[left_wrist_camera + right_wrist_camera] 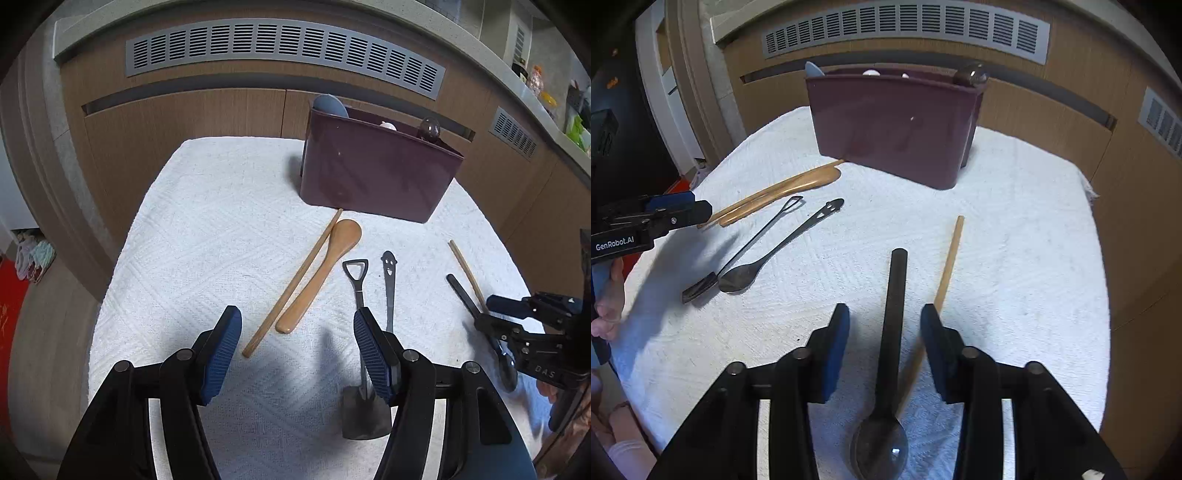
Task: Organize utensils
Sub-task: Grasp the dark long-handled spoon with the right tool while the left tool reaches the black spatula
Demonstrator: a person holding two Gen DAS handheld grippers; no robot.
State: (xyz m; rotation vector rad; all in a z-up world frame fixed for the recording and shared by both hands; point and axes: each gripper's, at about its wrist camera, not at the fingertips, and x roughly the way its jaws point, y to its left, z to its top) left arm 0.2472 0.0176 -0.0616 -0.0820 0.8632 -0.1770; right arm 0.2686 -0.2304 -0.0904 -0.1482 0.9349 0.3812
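Utensils lie on a white towel (192,229). In the left wrist view my left gripper (295,315) is open just above the near ends of a wooden spoon (325,269) and a wooden chopstick (295,284). A shovel-shaped metal spoon (360,402) runs beside its right finger, with a smiley-handled spoon (388,284) next to it. In the right wrist view my right gripper (886,325) straddles the handle of a black spoon (895,295), with gaps on both sides. A second chopstick (951,258) passes by its right finger. The maroon holder box (894,125) stands behind, with several utensils in it.
Wooden cabinet fronts with grey vent grilles (280,44) stand behind the table. The towel's right edge (1089,192) drops off near the cabinet. The left gripper (698,208) and the hand holding it show at the left of the right wrist view. The right gripper (495,315) shows at the right of the left wrist view.
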